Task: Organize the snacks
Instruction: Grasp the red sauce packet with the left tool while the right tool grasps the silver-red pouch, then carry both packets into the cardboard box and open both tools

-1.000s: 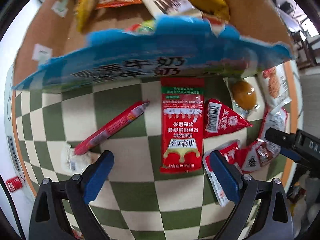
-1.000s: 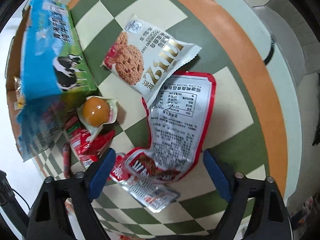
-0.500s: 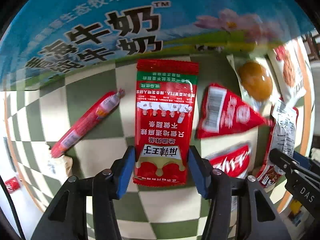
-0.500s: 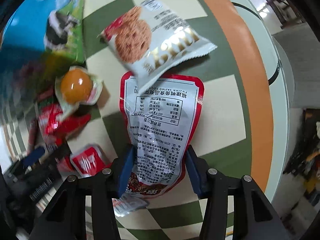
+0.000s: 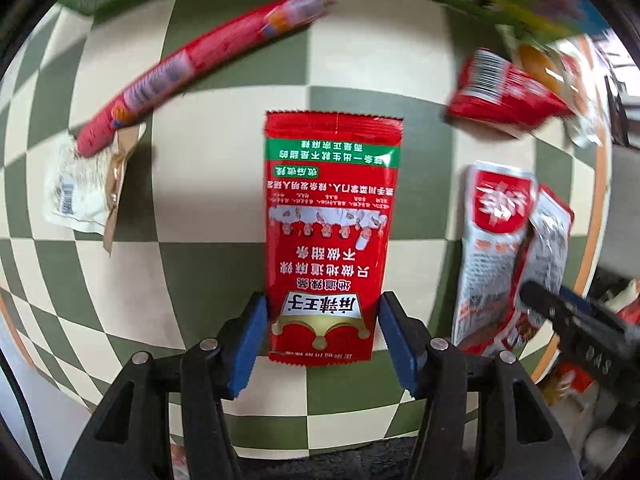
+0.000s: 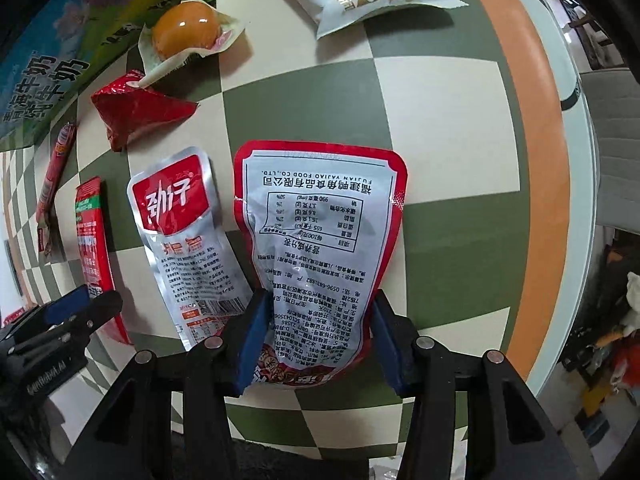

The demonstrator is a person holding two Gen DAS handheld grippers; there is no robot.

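Both wrist views steeply down, close, sharing checkered table [image 5: 224,184]

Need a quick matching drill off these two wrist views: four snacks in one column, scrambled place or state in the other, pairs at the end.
1. red spicy-strip packet
2. silver pouch with red border
3. sausage stick
4. orange egg pack

a. next to the milk carton
b. between the left gripper pads
c. one end lying on a white sachet
d. between the right gripper pads

Pairs: 1-b, 2-d, 3-c, 4-a
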